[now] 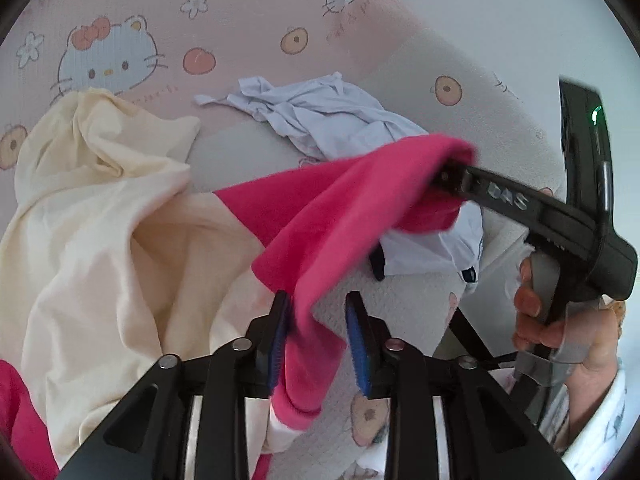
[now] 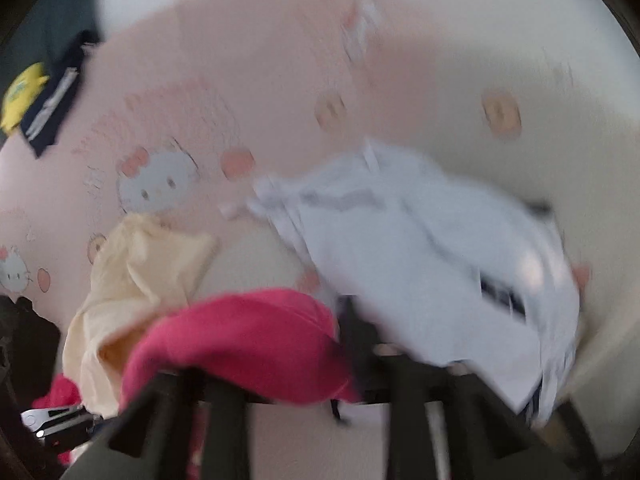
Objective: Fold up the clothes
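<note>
None of the garments was folded; left gripper [image 1: 318, 336] fingers stood spread around pink garment [image 1: 344, 208], unpinched; right gripper [image 1: 450, 178] jaw state was indeterminate under that cloth; cream garment [image 1: 100, 216] and white garment [image 1: 320, 116] lay beyond, crumpled.

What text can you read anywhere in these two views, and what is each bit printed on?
"DAS": raised letters on the black finger of the right gripper, seen from the left wrist.
"...eet Dream": pink script on the bed sheet, top edge; first letters cut off, the last letter unsure.
Small pink script under the cat print and by the upper right cat: too blurred to read.
Right wrist view: motion-blurred, nothing legible.
</note>
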`<control>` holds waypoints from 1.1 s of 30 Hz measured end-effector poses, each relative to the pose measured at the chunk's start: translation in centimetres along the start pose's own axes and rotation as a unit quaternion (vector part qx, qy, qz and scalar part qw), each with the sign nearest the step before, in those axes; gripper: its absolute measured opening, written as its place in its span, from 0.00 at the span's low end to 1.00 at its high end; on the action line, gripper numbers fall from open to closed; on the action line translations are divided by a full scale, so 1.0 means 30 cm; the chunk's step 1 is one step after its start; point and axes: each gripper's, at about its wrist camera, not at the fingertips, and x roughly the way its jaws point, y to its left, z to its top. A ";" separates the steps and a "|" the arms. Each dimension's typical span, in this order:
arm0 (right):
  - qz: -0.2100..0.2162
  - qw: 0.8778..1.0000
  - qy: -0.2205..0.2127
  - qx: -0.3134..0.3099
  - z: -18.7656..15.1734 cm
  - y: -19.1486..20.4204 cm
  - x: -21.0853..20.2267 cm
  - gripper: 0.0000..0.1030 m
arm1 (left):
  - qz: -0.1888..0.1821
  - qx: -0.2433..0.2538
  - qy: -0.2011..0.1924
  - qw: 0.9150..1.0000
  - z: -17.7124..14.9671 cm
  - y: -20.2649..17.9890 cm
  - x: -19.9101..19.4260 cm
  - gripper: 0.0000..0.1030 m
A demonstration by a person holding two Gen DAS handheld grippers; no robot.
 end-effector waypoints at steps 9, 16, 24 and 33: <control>0.079 0.985 0.087 0.125 -0.080 -0.133 -0.077 0.70 | 0.010 0.002 -0.030 0.999 0.018 -0.001 -0.106 0.67; 0.181 0.933 0.112 0.289 -0.100 -0.215 -0.126 0.74 | 0.028 0.027 -0.032 0.999 0.009 -0.023 -0.118 0.67; 0.187 0.894 0.138 0.383 -0.059 -0.230 -0.002 0.74 | 0.036 0.048 -0.005 0.998 0.033 -0.033 -0.045 0.67; 0.166 0.877 0.156 0.424 -0.013 -0.248 0.168 0.74 | 0.035 0.047 0.021 0.998 0.074 -0.019 0.095 0.67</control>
